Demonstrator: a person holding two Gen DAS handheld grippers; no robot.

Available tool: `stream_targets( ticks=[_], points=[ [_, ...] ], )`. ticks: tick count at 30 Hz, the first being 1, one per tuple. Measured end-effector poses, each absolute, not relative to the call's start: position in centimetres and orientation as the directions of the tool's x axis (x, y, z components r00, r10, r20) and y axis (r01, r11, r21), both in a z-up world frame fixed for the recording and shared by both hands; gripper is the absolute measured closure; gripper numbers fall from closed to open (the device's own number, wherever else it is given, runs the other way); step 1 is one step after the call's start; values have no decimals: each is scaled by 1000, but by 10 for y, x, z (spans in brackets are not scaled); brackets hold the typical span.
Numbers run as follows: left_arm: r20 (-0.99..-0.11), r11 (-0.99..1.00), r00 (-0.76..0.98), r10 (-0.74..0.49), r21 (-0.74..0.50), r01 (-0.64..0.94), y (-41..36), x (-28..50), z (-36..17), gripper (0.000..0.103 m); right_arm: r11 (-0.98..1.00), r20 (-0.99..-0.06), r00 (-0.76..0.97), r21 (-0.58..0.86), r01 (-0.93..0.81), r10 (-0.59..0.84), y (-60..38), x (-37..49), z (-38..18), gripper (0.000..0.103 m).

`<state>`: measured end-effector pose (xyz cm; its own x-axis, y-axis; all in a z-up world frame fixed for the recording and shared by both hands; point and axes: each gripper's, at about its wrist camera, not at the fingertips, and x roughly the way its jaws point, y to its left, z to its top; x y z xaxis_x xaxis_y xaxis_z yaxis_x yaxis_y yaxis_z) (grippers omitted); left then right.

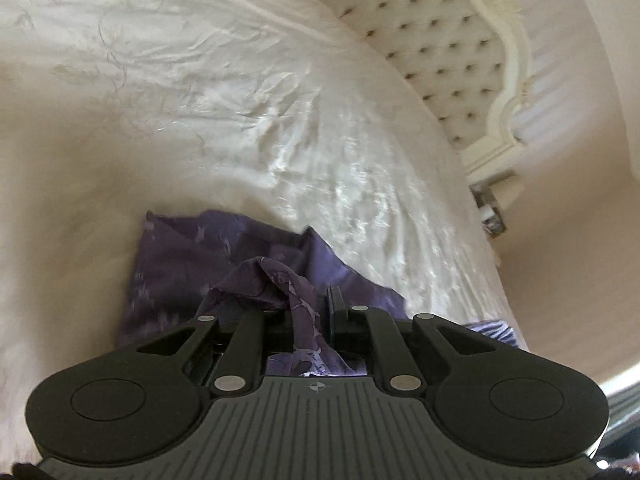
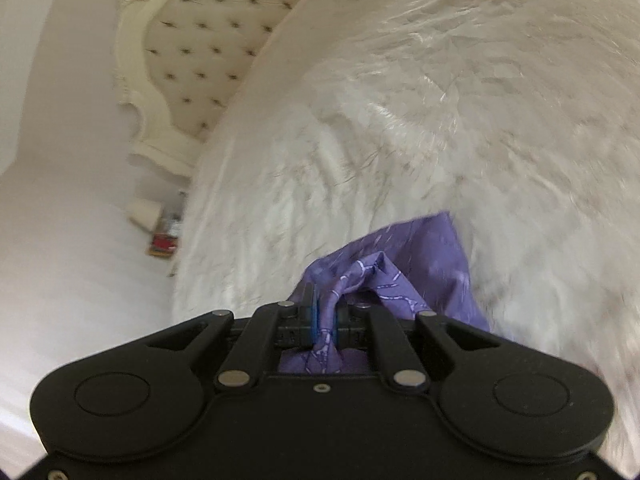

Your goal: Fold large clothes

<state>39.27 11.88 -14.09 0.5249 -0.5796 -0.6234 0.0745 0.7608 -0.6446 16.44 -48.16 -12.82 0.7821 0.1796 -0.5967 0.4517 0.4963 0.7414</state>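
Observation:
A purple patterned garment [image 1: 188, 264] lies on a white bedspread [image 1: 200, 80], and part of it is bunched up and lifted. My left gripper [image 1: 308, 312] is shut on a bunched fold of the purple garment. In the right wrist view my right gripper [image 2: 326, 314] is shut on another fold of the same garment [image 2: 424, 256], which hangs down over the bedspread [image 2: 440, 100]. Most of the garment is hidden under both grippers.
A cream tufted headboard [image 1: 432, 40] with a carved frame stands at the end of the bed; it also shows in the right wrist view [image 2: 200, 40]. Small items sit on a bedside surface [image 2: 162, 236] by the wall. Pale walls surround the bed.

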Motion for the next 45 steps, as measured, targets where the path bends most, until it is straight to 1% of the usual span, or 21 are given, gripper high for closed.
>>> stream_targets(
  ticks=[5, 7, 10, 11, 12, 13, 14, 15, 16, 17, 22, 26, 29, 30, 33, 35, 36, 38, 40, 42, 45],
  points=[
    [-682, 804, 493, -541, -591, 64, 105, 431, -159, 91, 544, -677, 719, 667, 509, 157, -490, 206, -144, 90],
    [-714, 830, 474, -514, -553, 67, 98, 443, -167, 88, 561, -710, 688, 635, 531, 152, -490, 221, -151, 86],
    [-741, 831, 437, -510, -555, 28, 95, 457, -183, 86, 582, -747, 648, 595, 554, 148, -491, 236, -161, 81],
    [-740, 825, 436, -513, -564, 14, 97, 459, -186, 82, 594, -756, 638, 582, 555, 146, -490, 240, -166, 81],
    [-729, 814, 444, -522, -581, 3, 99, 459, -189, 79, 605, -759, 634, 576, 550, 146, -489, 241, -167, 77],
    [-717, 806, 461, -524, -592, -4, 102, 458, -189, 68, 619, -762, 632, 568, 542, 146, -487, 244, -169, 72],
    [-705, 804, 483, -519, -595, -3, 104, 456, -188, 51, 634, -763, 628, 562, 531, 150, -486, 245, -172, 68],
    [-689, 805, 516, -509, -593, 2, 105, 454, -185, 41, 641, -763, 627, 562, 523, 157, -486, 246, -173, 58],
    [-676, 812, 549, -492, -584, 9, 106, 452, -181, 23, 649, -759, 630, 564, 510, 164, -486, 247, -175, 53],
    [-670, 827, 579, -464, -562, 11, 107, 451, -176, 14, 656, -759, 629, 561, 504, 167, -486, 250, -176, 53],
    [-675, 900, 651, -347, -434, 29, 108, 452, -148, 13, 712, -771, 616, 524, 468, 163, -482, 261, -175, 50],
    [-682, 948, 670, -294, -296, 115, 88, 440, -127, 13, 777, -753, 647, 477, 410, 121, -470, 257, -168, 45],
    [-703, 962, 658, -271, -192, 192, 65, 429, -122, 12, 789, -737, 669, 467, 400, 97, -466, 254, -168, 44],
    [-711, 962, 650, -268, -161, 221, 55, 424, -122, 13, 762, -730, 674, 498, 413, 112, -471, 254, -171, 41],
    [-735, 951, 623, -267, -94, 296, 34, 416, -130, 13, 633, -709, 692, 600, 490, 135, -493, 253, -181, 41],
    [-754, 944, 601, -267, -79, 320, 29, 414, -137, 12, 438, -661, 725, 719, 540, 193, -515, 248, -194, 33],
    [-767, 943, 585, -264, -77, 325, 29, 414, -141, 13, 344, -641, 741, 754, 560, 199, -524, 244, -199, 25],
    [-781, 946, 570, -255, -79, 315, 31, 413, -145, 13, 286, -634, 766, 756, 588, 101, -542, 235, -192, 21],
    [-790, 956, 567, -232, -77, 283, 35, 415, -146, 13, 335, -651, 758, 722, 605, 34, -556, 233, -178, 19],
    [-790, 964, 579, -202, -55, 261, 36, 415, -144, 13, 450, -681, 732, 656, 606, 8, -559, 238, -161, 19],
    [-782, 965, 600, -168, -7, 261, 18, 413, -140, 13, 694, -716, 697, 485, 532, -34, -527, 253, -136, 17]
  ],
)
